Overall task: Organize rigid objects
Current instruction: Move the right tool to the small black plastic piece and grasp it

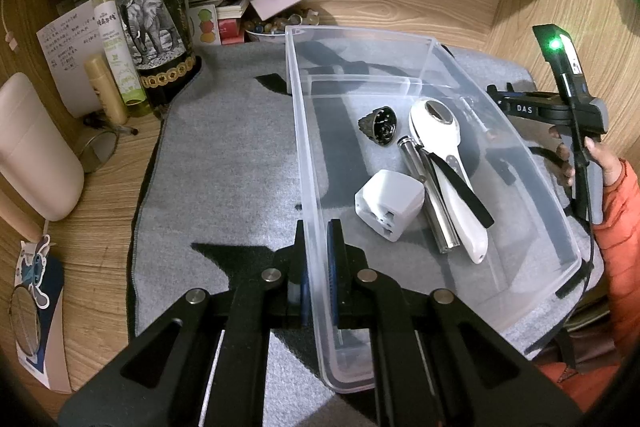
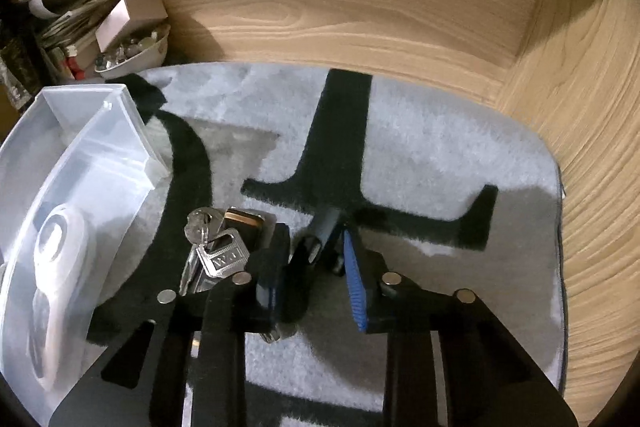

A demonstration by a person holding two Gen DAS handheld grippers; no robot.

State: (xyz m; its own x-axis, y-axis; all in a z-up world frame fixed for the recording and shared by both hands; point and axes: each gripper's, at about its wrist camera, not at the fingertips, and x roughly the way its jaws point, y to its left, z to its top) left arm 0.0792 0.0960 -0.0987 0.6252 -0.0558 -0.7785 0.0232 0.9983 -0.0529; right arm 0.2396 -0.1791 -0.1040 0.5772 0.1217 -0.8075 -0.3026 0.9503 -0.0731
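The left gripper (image 1: 318, 255) is seen closed on the near side wall of the clear plastic bin (image 1: 304, 155): one finger is outside the wall and the other inside, and the wall is clamped between the blue pads. Just ahead of the inner finger, on the bin floor, a white plug adapter (image 1: 388, 203) is placed. Beside it, further to the right, a silver metal bar (image 1: 430, 199) and a white handheld device (image 1: 444, 163) with a black strap are laid side by side and touching. Beyond the adapter a small dark round metal part (image 1: 379, 125) is found. The bin is standing on a grey mat (image 1: 224, 155). Far ahead and left of the fingers, a dark bottle with an elephant label (image 1: 150, 19) is seen upright.

The right gripper (image 2: 316, 263) is held with its fingers apart, low over the grey mat. Between the fingers, close to the left one, a dark object with a small metal piece is seen; it cannot be told what it is or if it is touched. Just outside the left finger a bunch of silver keys (image 2: 212, 251) is lying on the mat. Further left, the bin corner (image 2: 120, 123) is visible.
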